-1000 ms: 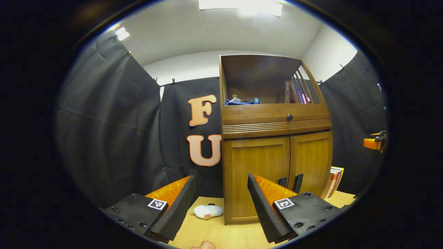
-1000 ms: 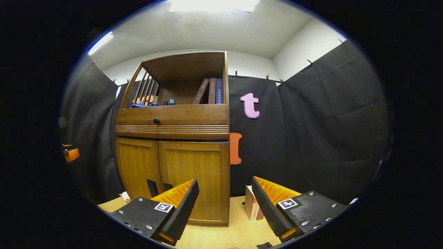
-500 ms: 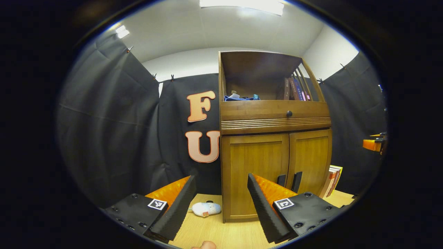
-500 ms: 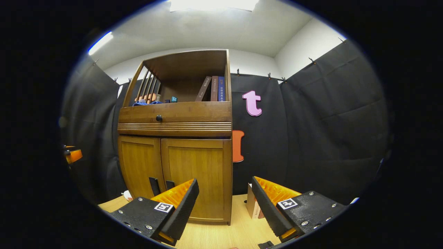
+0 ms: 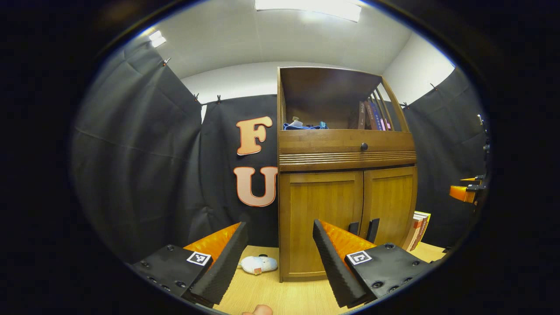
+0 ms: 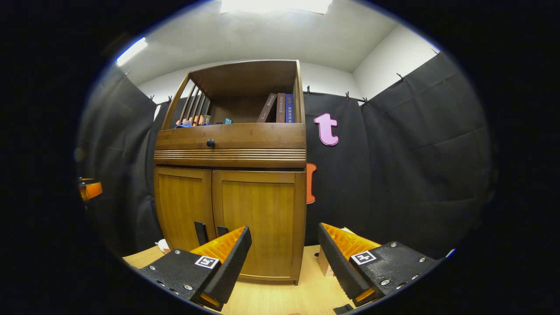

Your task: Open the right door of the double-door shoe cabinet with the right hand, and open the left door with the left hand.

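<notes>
The wooden shoe cabinet stands ahead with both doors shut. In the left gripper view its left door and right door meet at two dark handles. My left gripper is open, short of the cabinet and off its left corner. In the right gripper view the left door and right door show, with their handles just above my near finger. My right gripper is open and holds nothing, in front of the right door's outer edge. Each gripper shows at the other view's edge.
A white soft toy lies on the wooden floor left of the cabinet. Books lean against its right side, by a small box. The open shelf above holds books and a blue cloth. A knob sits on the drawer.
In the right gripper view the cabinet has drifted right and grown slightly. In the left gripper view it has shifted a little left, and the far gripper sits lower. Both grippers stay open.
</notes>
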`<state>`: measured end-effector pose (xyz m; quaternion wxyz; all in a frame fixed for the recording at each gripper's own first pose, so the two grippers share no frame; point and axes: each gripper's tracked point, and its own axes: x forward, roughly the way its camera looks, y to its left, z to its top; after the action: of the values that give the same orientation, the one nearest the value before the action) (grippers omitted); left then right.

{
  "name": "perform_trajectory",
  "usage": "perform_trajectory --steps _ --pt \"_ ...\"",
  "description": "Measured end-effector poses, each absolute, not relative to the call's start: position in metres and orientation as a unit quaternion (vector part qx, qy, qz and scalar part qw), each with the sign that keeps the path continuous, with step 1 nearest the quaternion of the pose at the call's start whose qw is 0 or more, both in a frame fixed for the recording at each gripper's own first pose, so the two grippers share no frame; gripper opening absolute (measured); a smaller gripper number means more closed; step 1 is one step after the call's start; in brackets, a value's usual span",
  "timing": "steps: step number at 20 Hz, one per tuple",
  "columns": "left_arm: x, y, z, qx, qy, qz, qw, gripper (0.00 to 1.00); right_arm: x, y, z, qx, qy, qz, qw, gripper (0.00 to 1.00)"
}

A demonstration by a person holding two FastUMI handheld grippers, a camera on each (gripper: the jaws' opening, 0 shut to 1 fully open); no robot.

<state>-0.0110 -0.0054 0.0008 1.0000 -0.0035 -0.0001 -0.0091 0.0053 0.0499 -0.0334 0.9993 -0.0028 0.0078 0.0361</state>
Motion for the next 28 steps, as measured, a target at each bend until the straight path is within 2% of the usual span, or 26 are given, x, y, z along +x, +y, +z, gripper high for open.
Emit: perform_trajectory --steps 6,7,10,12,14,16,19,22,28 --pt "-0.009 0.01 -0.006 -0.007 0.007 0.0 1.0 0.99 0.032 0.104 -0.071 0.008 0.018 0.07 0.997 0.94" --pt "-0.008 0.014 -0.008 -0.005 0.008 0.004 1.0 0.94 0.038 0.113 -0.078 0.006 0.02 0.074 0.997 0.94" --pt "-0.006 0.026 -0.012 -0.002 0.011 0.016 1.0 0.97 0.054 0.139 -0.101 -0.003 0.027 0.085 0.996 0.94" --pt "-0.006 0.033 -0.012 -0.002 0.007 0.024 1.0 0.94 0.064 0.155 -0.116 -0.001 0.033 0.089 0.995 0.94" --pt "-0.008 0.036 -0.011 0.0 0.003 0.028 1.0 0.99 0.073 0.171 -0.131 -0.001 0.041 0.094 0.995 0.94" --pt "-0.009 0.037 -0.01 0.002 0.002 0.027 1.0 0.94 0.083 0.186 -0.145 -0.005 0.048 0.098 0.994 0.94" --pt "-0.01 0.038 -0.015 0.004 0.008 0.025 1.0 0.94 0.105 0.206 -0.158 -0.004 0.032 0.11 0.993 0.94" --pt "-0.011 0.043 -0.021 0.008 0.013 0.03 0.999 0.94 0.126 0.205 -0.169 -0.03 0.015 0.093 0.995 0.95" --pt "-0.012 0.049 -0.021 0.012 0.011 0.036 0.999 0.94 0.155 0.225 -0.209 0.001 0.06 0.097 0.993 1.0"
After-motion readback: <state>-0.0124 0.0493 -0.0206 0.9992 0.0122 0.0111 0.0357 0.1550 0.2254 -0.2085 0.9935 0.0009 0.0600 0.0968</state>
